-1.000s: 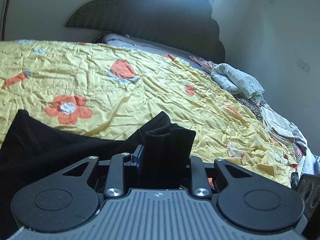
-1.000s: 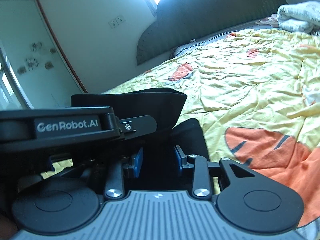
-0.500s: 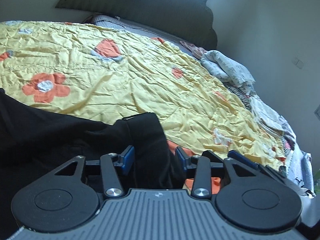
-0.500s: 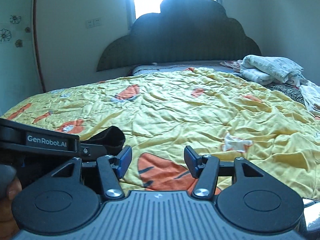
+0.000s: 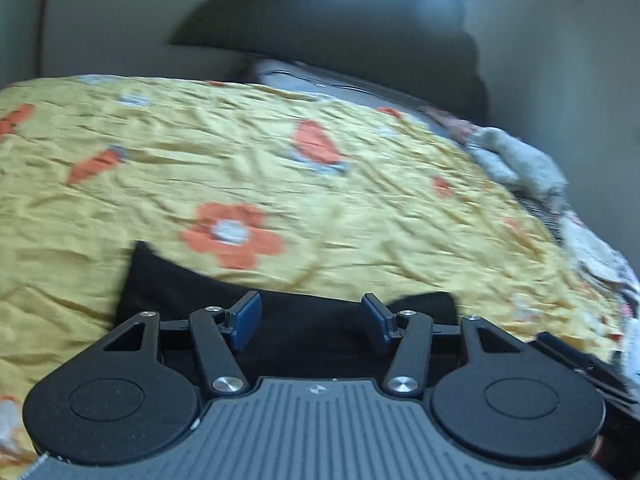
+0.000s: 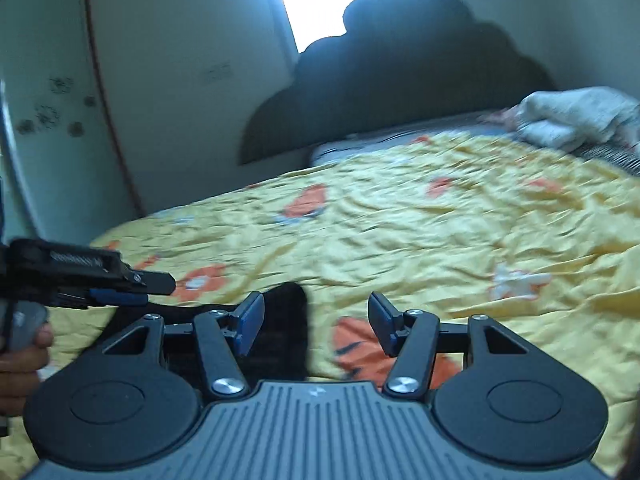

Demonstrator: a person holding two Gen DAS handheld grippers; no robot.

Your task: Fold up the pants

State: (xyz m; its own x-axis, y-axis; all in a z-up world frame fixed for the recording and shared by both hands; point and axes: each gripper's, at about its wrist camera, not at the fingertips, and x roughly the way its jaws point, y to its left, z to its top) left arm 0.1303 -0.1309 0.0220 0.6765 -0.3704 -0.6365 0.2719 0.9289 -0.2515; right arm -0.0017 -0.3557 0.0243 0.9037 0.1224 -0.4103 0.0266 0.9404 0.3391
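Left tongs (image 5: 311,322): spread wide, nothing held. Folded black fabric pants (image 5: 280,320) lie flat on the crumpled yellow bedspread with orange flowers (image 5: 280,184), directly under and ahead of the 2 blue pads. Right tongs (image 6: 316,322): also wide apart, holding nothing; a pants corner sits by the left pad, bedspread under the right.

Bed (image 5: 360,208) with wrinkled yellow floral cover carries black pants (image 5: 304,328) near edge; pale bundled laundry (image 6: 576,118) at far side.
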